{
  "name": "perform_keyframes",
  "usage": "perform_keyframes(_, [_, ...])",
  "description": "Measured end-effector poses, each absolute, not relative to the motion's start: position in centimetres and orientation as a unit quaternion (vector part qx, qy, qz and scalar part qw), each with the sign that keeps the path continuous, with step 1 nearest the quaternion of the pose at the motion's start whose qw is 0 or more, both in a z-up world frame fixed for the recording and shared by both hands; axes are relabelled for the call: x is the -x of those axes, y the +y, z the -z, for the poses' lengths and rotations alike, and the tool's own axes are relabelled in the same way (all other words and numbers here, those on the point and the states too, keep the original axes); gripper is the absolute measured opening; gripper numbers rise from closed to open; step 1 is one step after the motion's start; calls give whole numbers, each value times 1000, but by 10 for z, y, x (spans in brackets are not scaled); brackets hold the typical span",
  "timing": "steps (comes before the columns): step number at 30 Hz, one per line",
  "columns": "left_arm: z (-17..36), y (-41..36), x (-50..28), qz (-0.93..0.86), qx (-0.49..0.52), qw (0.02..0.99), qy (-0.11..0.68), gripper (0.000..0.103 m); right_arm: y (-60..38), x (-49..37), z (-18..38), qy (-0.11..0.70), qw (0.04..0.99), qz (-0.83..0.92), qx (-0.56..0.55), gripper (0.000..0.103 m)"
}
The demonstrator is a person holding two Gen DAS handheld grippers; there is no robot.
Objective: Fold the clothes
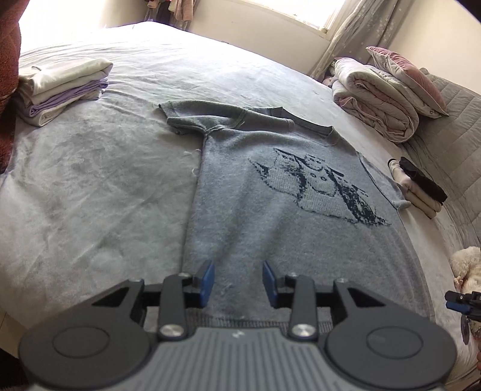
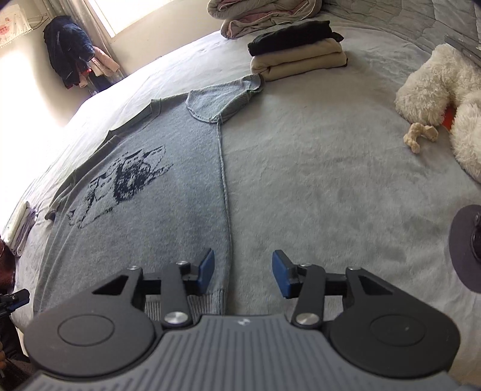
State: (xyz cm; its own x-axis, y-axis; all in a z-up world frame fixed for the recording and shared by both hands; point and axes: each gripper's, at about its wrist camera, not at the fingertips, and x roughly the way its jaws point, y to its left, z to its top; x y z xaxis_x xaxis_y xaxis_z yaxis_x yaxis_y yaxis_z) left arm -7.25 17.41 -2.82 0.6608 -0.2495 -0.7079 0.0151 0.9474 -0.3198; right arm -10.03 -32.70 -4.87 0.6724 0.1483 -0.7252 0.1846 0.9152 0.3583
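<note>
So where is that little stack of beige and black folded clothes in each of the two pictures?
Left wrist view: the beige and black stack sits at the right edge, beside the sweater's sleeve tip.
Right wrist view: the same stack sits top centre, just past that sleeve.
Shared landmark: the grey sweater with its dark printed picture.

Right wrist view, contents:
- Bed with pale grey fleecy cover [image 2: 315, 168].
- Grey-blue knitted short-sleeved sweater with dark woven picture [image 2: 168, 192], spread flat, ribbed hem nearest the camera.
- Right gripper, black with blue pads [image 2: 243, 272]: jaws apart, nothing between; left pad over the sweater's side edge, right pad over bare cover.
- Stack of folded black and beige garments [image 2: 297, 54], touching the far sleeve.
- White fluffy plush toy [image 2: 436, 87], right.
- Rolled quilt [image 2: 258, 15], far end.
</note>
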Motion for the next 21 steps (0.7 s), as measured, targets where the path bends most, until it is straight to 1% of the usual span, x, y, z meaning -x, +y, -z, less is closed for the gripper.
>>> perform_keyframes(4, [20,134,38,110,120,900,405,39,-343,67,45,396,895,13,-206,47])
perform_keyframes(10, [18,62,-10,164,73,896,407,40,-361,15,48,387,904,-9,-181,47])
perform_keyframes(16, [32,-16,-58,216,39,896,387,40,-375,-35,73,374,911,-43,-170,47])
perform_keyframes(21, [53,-75,-99,253,30,899,357,40,-383,-71,92,335,924,-71,-167,47])
